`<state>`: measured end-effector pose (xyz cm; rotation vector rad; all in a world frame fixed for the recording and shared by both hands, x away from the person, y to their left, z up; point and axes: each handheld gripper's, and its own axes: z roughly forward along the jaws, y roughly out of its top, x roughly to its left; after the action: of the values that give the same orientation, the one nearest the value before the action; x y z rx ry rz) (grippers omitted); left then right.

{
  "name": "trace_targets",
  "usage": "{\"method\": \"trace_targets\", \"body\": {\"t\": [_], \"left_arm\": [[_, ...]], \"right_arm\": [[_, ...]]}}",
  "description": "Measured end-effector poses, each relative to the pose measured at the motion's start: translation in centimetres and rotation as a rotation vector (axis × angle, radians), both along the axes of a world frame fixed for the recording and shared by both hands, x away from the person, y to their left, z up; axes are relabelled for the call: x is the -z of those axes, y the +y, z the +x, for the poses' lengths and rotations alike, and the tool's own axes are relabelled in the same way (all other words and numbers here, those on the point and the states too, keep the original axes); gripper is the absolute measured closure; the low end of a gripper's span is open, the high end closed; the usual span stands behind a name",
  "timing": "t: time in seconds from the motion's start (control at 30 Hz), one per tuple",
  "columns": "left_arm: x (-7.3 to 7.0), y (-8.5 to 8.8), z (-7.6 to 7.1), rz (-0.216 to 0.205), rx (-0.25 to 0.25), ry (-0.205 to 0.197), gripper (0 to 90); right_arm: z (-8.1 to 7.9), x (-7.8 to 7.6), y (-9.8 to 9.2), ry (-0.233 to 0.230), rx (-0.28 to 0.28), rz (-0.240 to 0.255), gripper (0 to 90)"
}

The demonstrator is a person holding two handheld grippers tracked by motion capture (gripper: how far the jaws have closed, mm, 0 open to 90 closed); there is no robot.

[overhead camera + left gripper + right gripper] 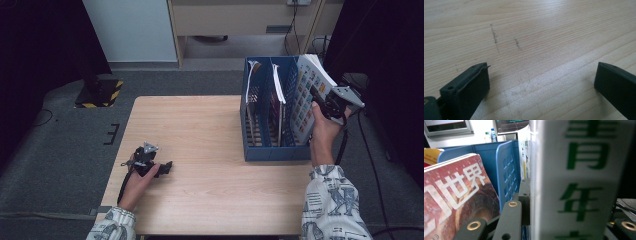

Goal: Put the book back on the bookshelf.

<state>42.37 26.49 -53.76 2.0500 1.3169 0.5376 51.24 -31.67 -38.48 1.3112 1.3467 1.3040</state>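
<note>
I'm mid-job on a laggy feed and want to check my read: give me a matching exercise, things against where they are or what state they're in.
Things:
1. left gripper
2. right gripper
3. white book
4. blue file rack

States:
A. stands at the table's right edge
B. jaws wide, nothing between them
C. tilted in the rack's rightmost slot
D. clamped on a book

Pairs: 1-B, 2-D, 3-C, 4-A
</note>
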Motion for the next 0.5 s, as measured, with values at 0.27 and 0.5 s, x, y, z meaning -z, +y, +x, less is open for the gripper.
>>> {"method": "trace_targets", "body": {"t": [0.27, 0.5], "left_arm": [[0.0, -0.2, 0.0, 0.006, 0.000, -0.001, 0.0], [0.0, -0.3, -0.1, 0.007, -0.001, -0.001, 0.0]], "right_arm": [[-0.2, 1.1, 0.4, 0.000, -0.005, 0.011, 73.7], [-0.7, 1.6, 0.6, -0.014, 0.000, -0.009, 73.7]]}}
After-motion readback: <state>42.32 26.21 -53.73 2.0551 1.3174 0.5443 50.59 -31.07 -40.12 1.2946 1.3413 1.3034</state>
